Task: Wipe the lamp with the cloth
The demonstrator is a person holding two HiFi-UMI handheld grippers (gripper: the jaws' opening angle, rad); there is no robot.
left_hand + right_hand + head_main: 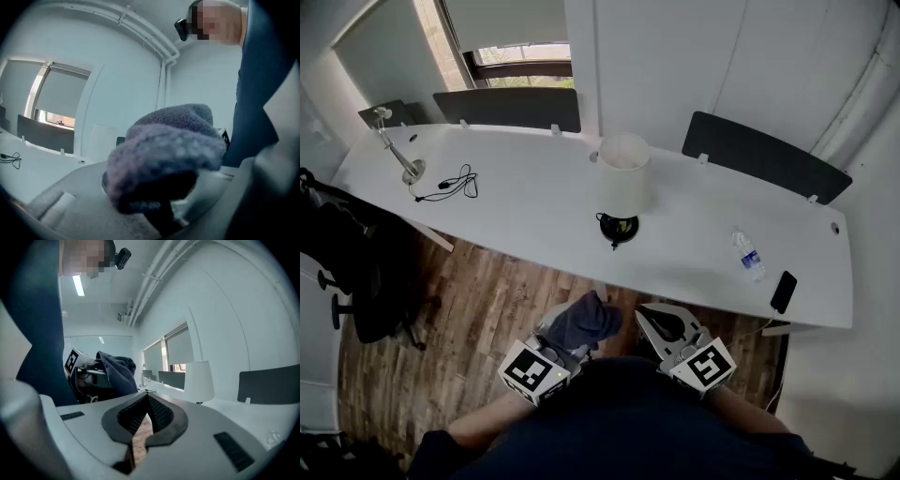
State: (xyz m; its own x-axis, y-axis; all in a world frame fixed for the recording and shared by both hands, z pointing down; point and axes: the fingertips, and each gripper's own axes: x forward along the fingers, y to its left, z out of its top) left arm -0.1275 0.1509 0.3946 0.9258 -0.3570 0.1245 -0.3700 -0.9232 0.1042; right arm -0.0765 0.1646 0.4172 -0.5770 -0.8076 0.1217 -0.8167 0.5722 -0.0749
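While standing short of the table (534,187), clamps the bunched cloth (591,319) in the left gripper (574,330), holds the right gripper (647,314) closed and empty, faces the lamp (623,178) upright on it.

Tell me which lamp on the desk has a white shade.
The table lamp with the black base, near the middle of the desk. The other one, a slim metal desk lamp, has no shade and stands at the far left end.

head view overhead, claw views low, right shares lamp (623,175)
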